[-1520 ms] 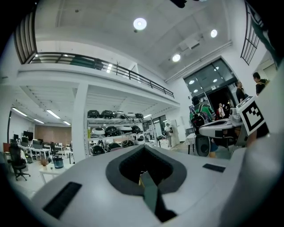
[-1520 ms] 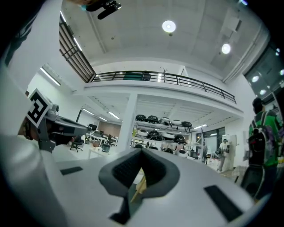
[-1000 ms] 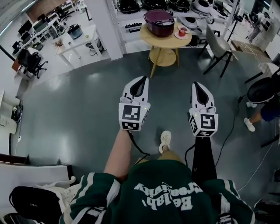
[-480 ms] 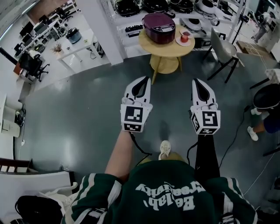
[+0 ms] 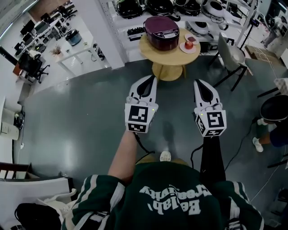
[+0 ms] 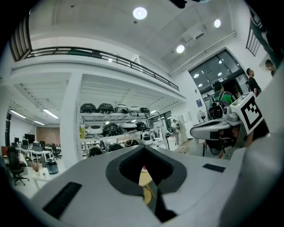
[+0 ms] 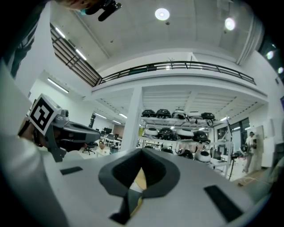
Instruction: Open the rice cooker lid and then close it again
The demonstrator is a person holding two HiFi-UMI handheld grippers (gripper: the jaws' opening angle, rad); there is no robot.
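Note:
A maroon rice cooker (image 5: 162, 32) with its lid down stands on a round wooden table (image 5: 155, 50) at the top of the head view. Both grippers hang in the air over the grey floor, well short of the table and pointing toward it. My left gripper (image 5: 150, 80) has its jaws together with nothing between them, and my right gripper (image 5: 198, 83) is the same. In the left gripper view the left gripper (image 6: 144, 149) shows a sliver of the table through its notch. The right gripper (image 7: 142, 151) likewise frames a bit of the table.
A red apple on a plate (image 5: 188, 44) sits beside the cooker. A grey chair (image 5: 229, 51) stands right of the table. Shelves with several cookers (image 5: 180, 6) line the back wall. A person (image 5: 272, 121) is at the right edge, a white desk (image 5: 81, 42) at the left.
The table and cooker have come closer and lower in the head view as I walk forward. Both grippers stay shut and keep their places ahead of me.

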